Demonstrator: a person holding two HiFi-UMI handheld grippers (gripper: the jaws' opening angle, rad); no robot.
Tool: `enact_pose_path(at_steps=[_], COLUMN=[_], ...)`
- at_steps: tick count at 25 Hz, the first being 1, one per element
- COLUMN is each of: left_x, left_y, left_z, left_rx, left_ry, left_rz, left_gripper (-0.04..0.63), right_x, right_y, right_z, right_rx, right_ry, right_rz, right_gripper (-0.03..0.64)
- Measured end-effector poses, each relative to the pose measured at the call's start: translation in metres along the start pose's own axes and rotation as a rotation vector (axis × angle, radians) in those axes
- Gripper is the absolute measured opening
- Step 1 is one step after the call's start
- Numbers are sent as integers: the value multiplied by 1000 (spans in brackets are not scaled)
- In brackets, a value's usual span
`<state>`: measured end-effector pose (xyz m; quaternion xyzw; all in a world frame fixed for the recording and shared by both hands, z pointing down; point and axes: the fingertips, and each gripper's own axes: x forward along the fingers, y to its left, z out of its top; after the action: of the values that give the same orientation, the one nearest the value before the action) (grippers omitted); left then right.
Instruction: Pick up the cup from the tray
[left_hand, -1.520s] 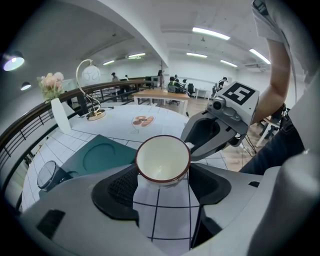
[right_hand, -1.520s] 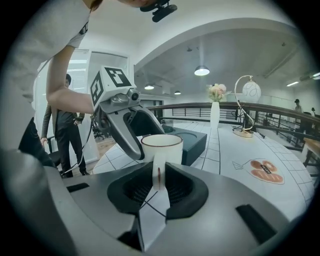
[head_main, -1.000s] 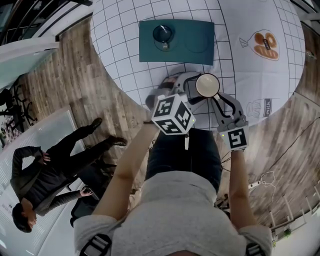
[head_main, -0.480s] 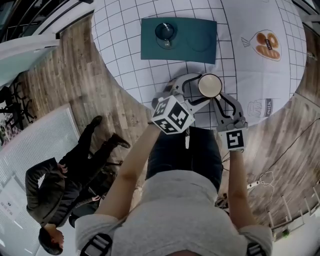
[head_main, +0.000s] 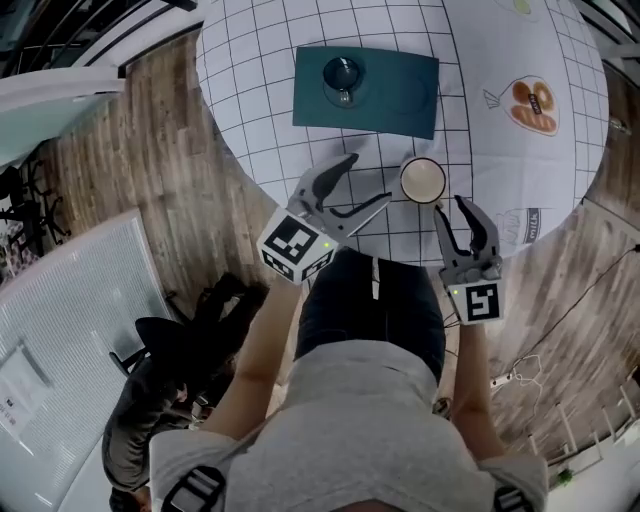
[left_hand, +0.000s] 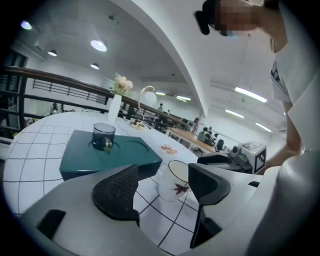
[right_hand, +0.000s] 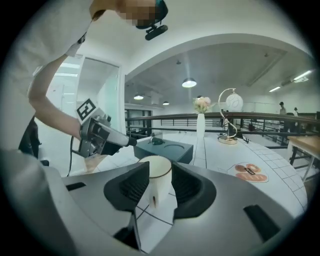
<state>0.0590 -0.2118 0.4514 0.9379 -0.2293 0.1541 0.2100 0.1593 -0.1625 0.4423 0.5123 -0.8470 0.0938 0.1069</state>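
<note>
Right gripper (right_hand: 161, 186): jaws have just been opening and now stand wide. The white cup (head_main: 422, 181) shows in the gap, but the pads are off it. Left gripper (left_hand: 161, 192): jaws apart, nothing between, with the cup beyond the tips.

A second ago the cup was clamped in the right jaws with the left gripper close against it. Now it stands upright on the gridded table (head_main: 260, 100), centre of the head view, just below the tray, and both grippers are backed off toward the lower frame. My read: lift off the tray is done and the cup is released.

Cup looks empty. Teal tray (head_main: 410, 100), upper centre, holds a dark glass (head_main: 342, 74) at its left end; something small is inside, can't tell what. The round recess (left_hand: 131, 145) beside it is empty.
</note>
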Motion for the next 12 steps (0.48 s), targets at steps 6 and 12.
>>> enact_pose_path(at_steps=[6,12], left_x=[-19,-17], left_y=[36,74], left_z=[28,52], left_rx=[-26,-29], left_ry=[-96,-162], left_rz=[186,439], left_gripper=[295,287], right_x=[3,12], right_y=[-11,-8], right_z=[36,59], right_rx=[68,29], right_ry=[-76,-113], right_rz=[-52,-26], right_gripper=[110,109])
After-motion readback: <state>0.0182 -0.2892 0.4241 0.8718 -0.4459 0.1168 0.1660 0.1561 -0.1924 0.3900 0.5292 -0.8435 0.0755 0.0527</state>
